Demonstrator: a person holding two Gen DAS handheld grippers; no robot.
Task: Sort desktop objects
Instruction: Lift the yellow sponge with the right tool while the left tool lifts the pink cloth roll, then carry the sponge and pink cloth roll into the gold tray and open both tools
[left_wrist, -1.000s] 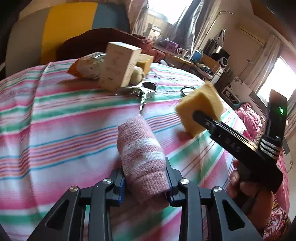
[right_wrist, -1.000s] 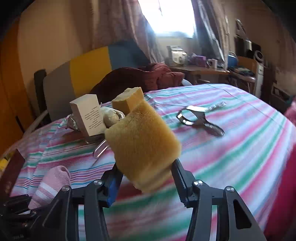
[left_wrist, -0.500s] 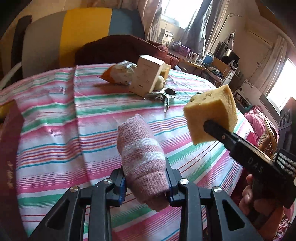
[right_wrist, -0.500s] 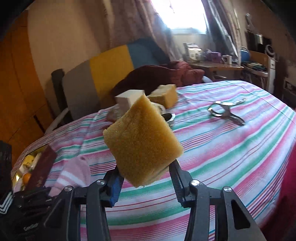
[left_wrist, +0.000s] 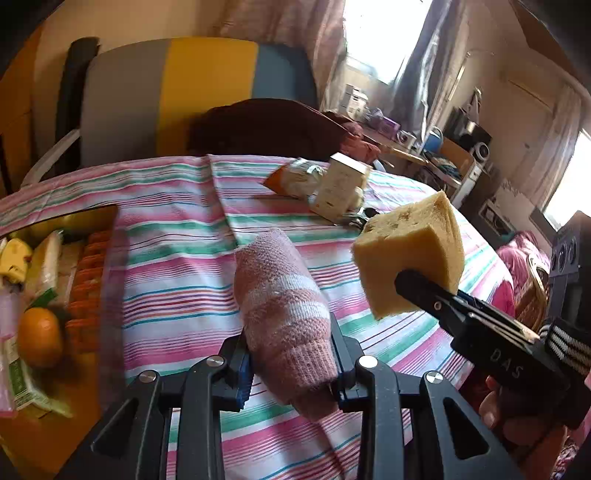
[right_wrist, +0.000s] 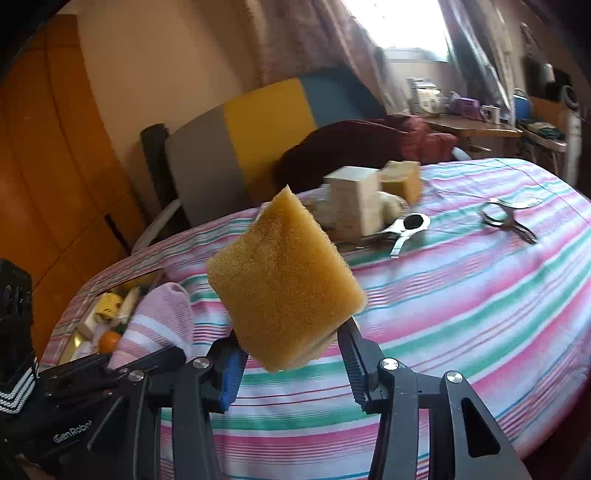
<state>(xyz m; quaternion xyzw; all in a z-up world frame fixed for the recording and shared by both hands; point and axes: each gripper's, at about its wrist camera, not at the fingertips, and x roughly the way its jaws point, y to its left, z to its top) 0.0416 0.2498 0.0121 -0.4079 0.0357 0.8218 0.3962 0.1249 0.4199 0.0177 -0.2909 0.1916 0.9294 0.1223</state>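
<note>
Yellow sponge block (right_wrist: 284, 284) is sitting clamped in the right gripper (right_wrist: 290, 363), jaws pressing on its lower end, and it's hanging in the air above the striped tablecloth (right_wrist: 461, 302). Right next to it, the left gripper (left_wrist: 290, 360) is squeezing a rolled pink sock (left_wrist: 284, 310) the same way, also clear of the cloth.

So both tongs are loaded and this looks like the carry step of the sorting, not a pick. Off the table's left edge there's an open box (left_wrist: 110, 280) with an orange (left_wrist: 38, 336) and some packets in it, and both loads are pointing roughly that way, so that's probably the drop spot. Just a guess though.

Next move is probably calling for getting each piece over the box opening before letting go, one at a time so the grippers aren't bumping.

Still waiting on the table: a small carton (right_wrist: 354, 206), another sponge (right_wrist: 402, 179), a snack bag (left_wrist: 295, 177) and two metal openers (right_wrist: 508, 218).
</note>
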